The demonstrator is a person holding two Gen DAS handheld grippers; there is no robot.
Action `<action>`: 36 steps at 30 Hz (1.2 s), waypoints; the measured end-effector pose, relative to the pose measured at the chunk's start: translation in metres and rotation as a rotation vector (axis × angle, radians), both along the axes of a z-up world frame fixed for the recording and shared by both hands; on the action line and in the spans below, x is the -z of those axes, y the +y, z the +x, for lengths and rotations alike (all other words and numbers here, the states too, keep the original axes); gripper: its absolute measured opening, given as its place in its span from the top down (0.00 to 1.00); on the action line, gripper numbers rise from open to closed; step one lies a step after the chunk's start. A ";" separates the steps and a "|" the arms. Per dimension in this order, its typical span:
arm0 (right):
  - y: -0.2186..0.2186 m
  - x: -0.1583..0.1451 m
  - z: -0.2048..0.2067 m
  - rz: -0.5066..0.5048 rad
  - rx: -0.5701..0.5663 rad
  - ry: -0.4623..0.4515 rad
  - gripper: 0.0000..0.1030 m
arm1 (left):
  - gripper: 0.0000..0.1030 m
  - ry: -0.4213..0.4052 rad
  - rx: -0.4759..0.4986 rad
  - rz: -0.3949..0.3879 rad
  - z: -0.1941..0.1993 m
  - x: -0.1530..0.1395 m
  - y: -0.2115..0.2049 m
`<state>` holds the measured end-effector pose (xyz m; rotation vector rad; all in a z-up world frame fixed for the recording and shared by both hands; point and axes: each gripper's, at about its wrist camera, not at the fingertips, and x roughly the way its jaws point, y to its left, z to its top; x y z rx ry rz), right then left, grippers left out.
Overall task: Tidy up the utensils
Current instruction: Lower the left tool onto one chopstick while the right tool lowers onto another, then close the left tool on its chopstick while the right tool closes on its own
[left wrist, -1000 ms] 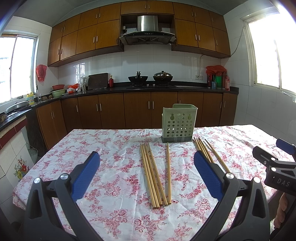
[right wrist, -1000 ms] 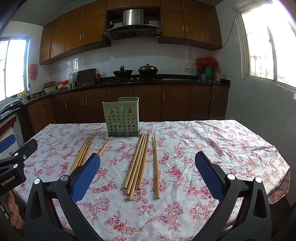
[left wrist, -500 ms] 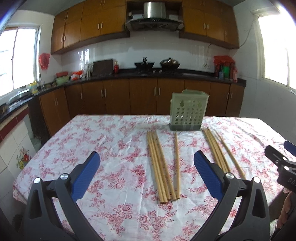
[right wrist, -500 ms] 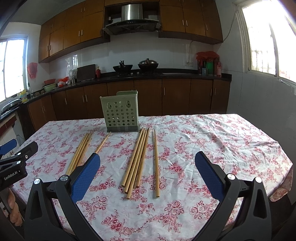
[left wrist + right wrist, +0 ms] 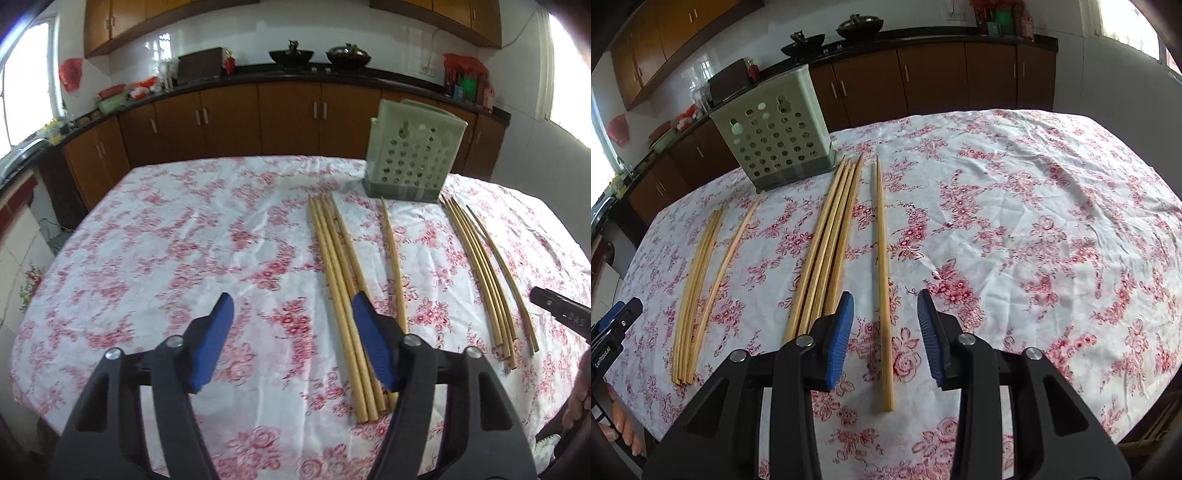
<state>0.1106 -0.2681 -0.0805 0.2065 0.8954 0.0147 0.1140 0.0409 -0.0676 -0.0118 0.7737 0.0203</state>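
While tilted tableward, right gripper (image 5: 885,325) half-open astride single chopstick (image 5: 881,266); left gripper (image 5: 291,332) half-open, empty.

Ten chopsticks (image 5: 881,280), one perforated utensil holder (image 5: 775,136), two hand-held grippers (image 5: 885,328).

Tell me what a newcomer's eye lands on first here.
Long bamboo chopsticks lie in lengthwise groups on the red-flowered white tablecloth. Behind them at the table's far edge stands a pale green perforated plastic utensil holder. The right claw, open, straddles one lone chopstick.
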 end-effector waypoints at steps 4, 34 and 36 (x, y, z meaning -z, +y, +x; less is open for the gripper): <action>0.001 0.013 0.013 -0.027 0.001 0.045 0.81 | 0.54 0.072 0.051 -0.071 0.021 0.015 -0.004; 0.003 0.015 0.023 -0.098 -0.017 0.003 0.92 | 0.91 0.172 0.037 0.009 0.053 0.036 -0.001; -0.002 0.016 0.031 -0.098 -0.009 0.002 0.92 | 0.91 0.172 0.037 0.007 0.064 0.036 0.005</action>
